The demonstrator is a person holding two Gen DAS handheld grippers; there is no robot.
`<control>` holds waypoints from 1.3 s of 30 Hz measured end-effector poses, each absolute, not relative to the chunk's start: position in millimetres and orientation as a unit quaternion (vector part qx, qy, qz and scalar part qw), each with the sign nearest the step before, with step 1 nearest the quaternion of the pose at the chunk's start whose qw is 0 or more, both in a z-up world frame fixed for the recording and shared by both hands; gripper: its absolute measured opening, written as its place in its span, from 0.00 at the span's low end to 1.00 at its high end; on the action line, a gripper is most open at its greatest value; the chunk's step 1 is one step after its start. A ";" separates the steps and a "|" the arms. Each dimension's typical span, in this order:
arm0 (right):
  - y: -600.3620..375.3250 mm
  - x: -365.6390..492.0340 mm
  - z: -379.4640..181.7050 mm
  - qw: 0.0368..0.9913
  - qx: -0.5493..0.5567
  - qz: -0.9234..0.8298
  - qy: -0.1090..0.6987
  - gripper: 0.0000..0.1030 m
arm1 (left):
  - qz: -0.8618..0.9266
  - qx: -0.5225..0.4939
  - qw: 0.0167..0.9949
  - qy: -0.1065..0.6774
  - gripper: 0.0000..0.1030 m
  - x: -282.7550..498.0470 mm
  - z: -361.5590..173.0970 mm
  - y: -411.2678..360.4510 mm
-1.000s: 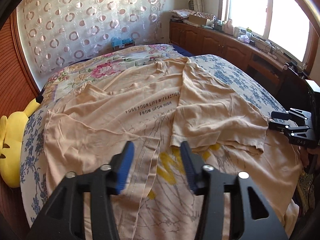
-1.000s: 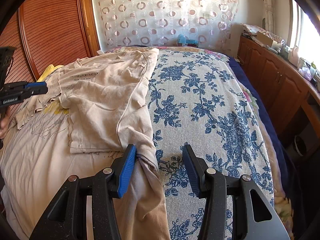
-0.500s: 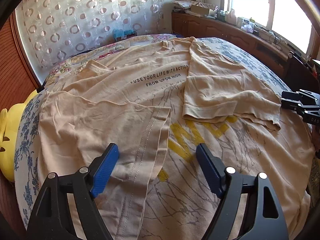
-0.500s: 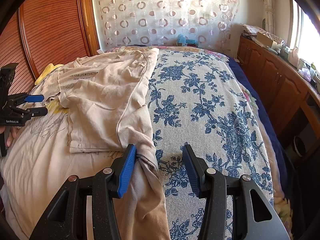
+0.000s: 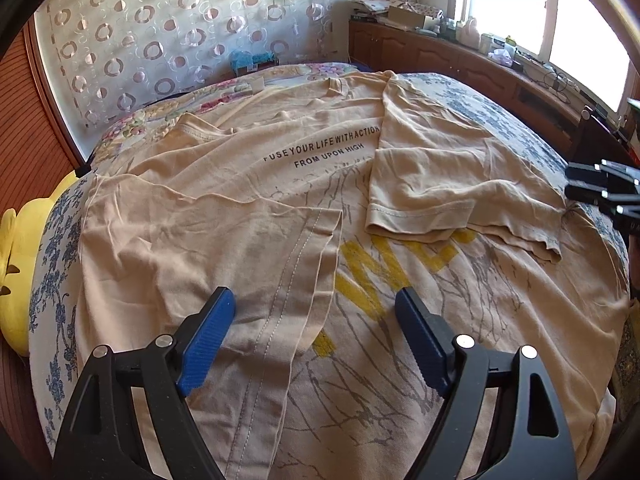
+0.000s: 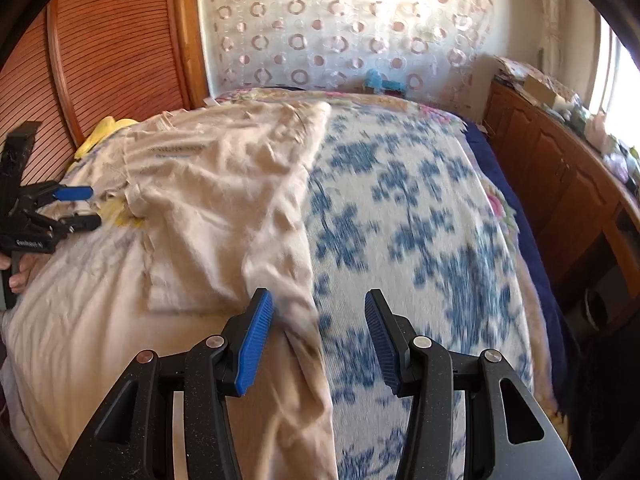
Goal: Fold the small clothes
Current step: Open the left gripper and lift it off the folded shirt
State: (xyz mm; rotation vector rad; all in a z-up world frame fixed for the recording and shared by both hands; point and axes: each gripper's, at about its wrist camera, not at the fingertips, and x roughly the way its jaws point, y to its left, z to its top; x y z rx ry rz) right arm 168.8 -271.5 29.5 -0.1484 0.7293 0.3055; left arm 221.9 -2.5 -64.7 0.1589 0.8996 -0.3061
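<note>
- Left gripper (image 5: 314, 322): jaws have just been opening, now spread wide over the folded-in left panel (image 5: 224, 264) of the beige T-shirt (image 5: 320, 152); its hemmed edge lies between the pads, but nothing is pinched.
- Right gripper (image 6: 319, 336): jaws partly apart, a ridge of shirt cloth beside the left pad; no visible pinch (view blurred, contact unclear).
- T-shirt lies flat on the bed (image 6: 420, 208), both side panels folded inward, printed text and yellow lettering exposed between them.
- Judged step: side folds done, lengthwise fold next. To do well: take the bottom hem at both corners, pinch all layers together, lift evenly, carry toward the collar so folded panels do not slip open.
- Right panel's (image 5: 452, 184) edge looks rumpled; smooth first.
- Farther: yellow plush toy (image 5: 20, 264) at the bed's left edge, wooden cabinets (image 5: 472, 64) under the window, patterned curtain (image 5: 168, 40) behind. None obstruct the fold (bed surface soft, cloth may drag).
</note>
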 end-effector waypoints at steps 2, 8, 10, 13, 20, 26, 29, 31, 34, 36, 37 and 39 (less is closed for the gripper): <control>-264.7 177.7 40.5 0.921 -0.078 0.158 0.347 0.54 | -0.144 0.074 0.882 0.442 0.81 223.0 -62.5 -0.8; -244.7 227.7 53.7 0.913 -0.079 0.180 0.357 0.59 | -0.149 0.047 0.900 0.406 0.81 220.0 -34.4 26.0; -240.6 244.8 53.1 0.909 -0.077 0.185 0.365 0.59 | -0.137 0.043 0.906 0.397 0.81 224.5 -25.3 39.9; -235.6 270.7 49.2 0.905 -0.078 0.183 0.376 0.59 | -0.119 0.034 0.912 0.390 0.81 237.1 -16.8 63.5; -229.7 325.9 40.8 0.899 -0.097 0.182 0.387 0.59 | -0.084 -0.001 0.916 0.393 0.73 278.2 -18.2 117.7; -222.7 373.2 30.6 0.894 -0.091 0.191 0.395 0.59 | -0.064 -0.026 0.906 0.417 0.52 317.3 -33.6 149.6; -221.5 392.2 27.9 0.892 -0.086 0.195 0.398 0.59 | -0.059 -0.029 0.903 0.424 0.49 328.8 -40.0 157.0; -219.2 402.2 26.3 0.889 -0.086 0.201 0.403 0.59 | -0.058 -0.030 0.902 0.427 0.49 334.5 -44.3 158.9; -217.3 410.5 24.4 0.888 -0.091 0.201 0.404 0.59 | -0.057 -0.030 0.900 0.431 0.49 339.4 -50.5 161.2; -216.1 414.3 23.3 0.888 -0.098 0.200 0.401 0.59 | -0.058 -0.028 0.898 0.435 0.49 343.2 -54.6 161.0; -215.0 414.9 22.9 0.888 -0.101 0.200 0.401 0.59 | -0.058 -0.026 0.898 0.436 0.49 344.9 -55.7 161.0; -212.3 416.3 22.5 0.889 -0.104 0.199 0.399 0.59 | -0.059 -0.024 0.897 0.437 0.47 346.7 -58.2 159.8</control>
